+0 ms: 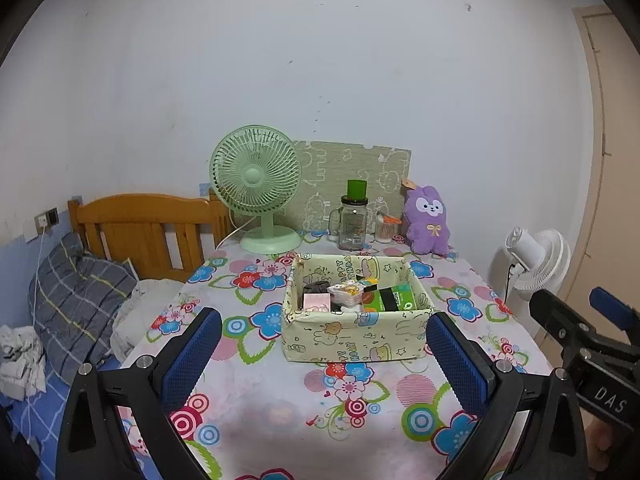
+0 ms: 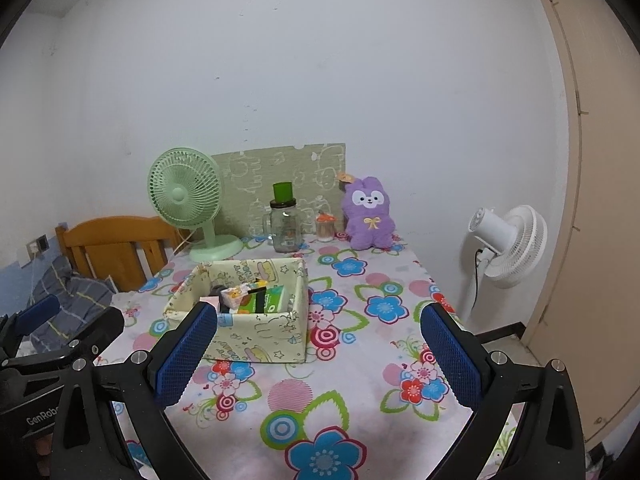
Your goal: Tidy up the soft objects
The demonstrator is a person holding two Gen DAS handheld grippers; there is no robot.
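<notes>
A purple plush bunny [image 1: 427,220] [image 2: 369,214] sits upright at the table's far edge against the wall. A cream fabric storage box [image 1: 356,338] [image 2: 256,340] stands mid-table, holding a green packet, a pink item and other small things. My left gripper [image 1: 324,344] is open, its blue pads framing the box from the near side, well short of it. Also open with nothing between its pads is my right gripper [image 2: 320,340], hovering over the flowered tablecloth right of the box. Each gripper shows at the edge of the other's view.
A green desk fan [image 1: 258,184] [image 2: 188,200], a glass jar with green lid [image 1: 354,216] [image 2: 285,220] and a small orange-lidded jar [image 1: 386,228] line the back. A white floor fan [image 2: 508,244] stands right of the table. A bed with wooden headboard [image 1: 148,228] lies left.
</notes>
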